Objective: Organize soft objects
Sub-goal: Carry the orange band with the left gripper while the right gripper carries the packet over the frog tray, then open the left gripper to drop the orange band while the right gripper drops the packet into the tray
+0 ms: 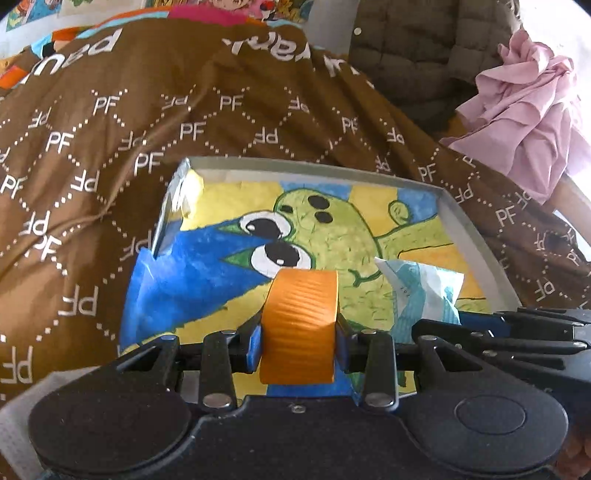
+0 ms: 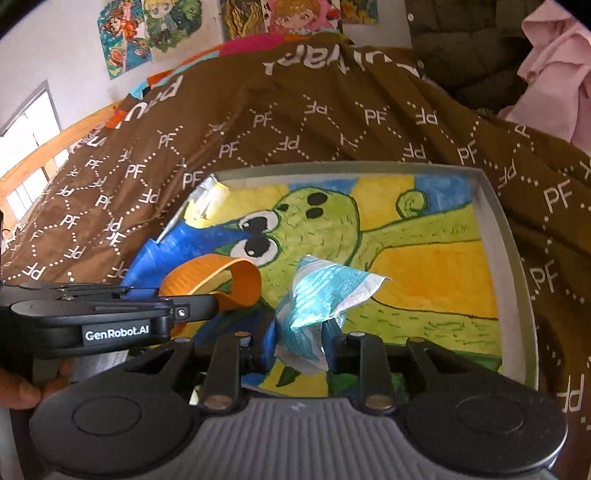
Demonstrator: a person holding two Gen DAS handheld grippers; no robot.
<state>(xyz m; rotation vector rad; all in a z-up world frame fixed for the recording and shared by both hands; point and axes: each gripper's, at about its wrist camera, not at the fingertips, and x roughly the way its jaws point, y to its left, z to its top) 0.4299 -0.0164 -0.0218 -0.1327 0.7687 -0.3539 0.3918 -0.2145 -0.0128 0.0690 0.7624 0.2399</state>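
Observation:
My left gripper (image 1: pixel 300 339) is shut on an orange ribbed band (image 1: pixel 301 325), a soft loop held just above a shallow grey tray (image 1: pixel 469 229) lined with a green cartoon drawing. The band also shows in the right wrist view (image 2: pixel 221 280), with the left gripper (image 2: pixel 207 306) at the left. My right gripper (image 2: pixel 299 341) is shut on a crumpled white and teal plastic packet (image 2: pixel 325 295), held over the same tray (image 2: pixel 513 266). The packet also shows in the left wrist view (image 1: pixel 421 291), beside the right gripper's black fingers (image 1: pixel 517 325).
The tray lies on a brown blanket (image 1: pixel 147 129) with white "PF" print. A pink crumpled cloth (image 1: pixel 528 110) and a dark quilted jacket (image 1: pixel 417 48) lie at the back right. Cartoon posters (image 2: pixel 147 33) hang on the wall behind.

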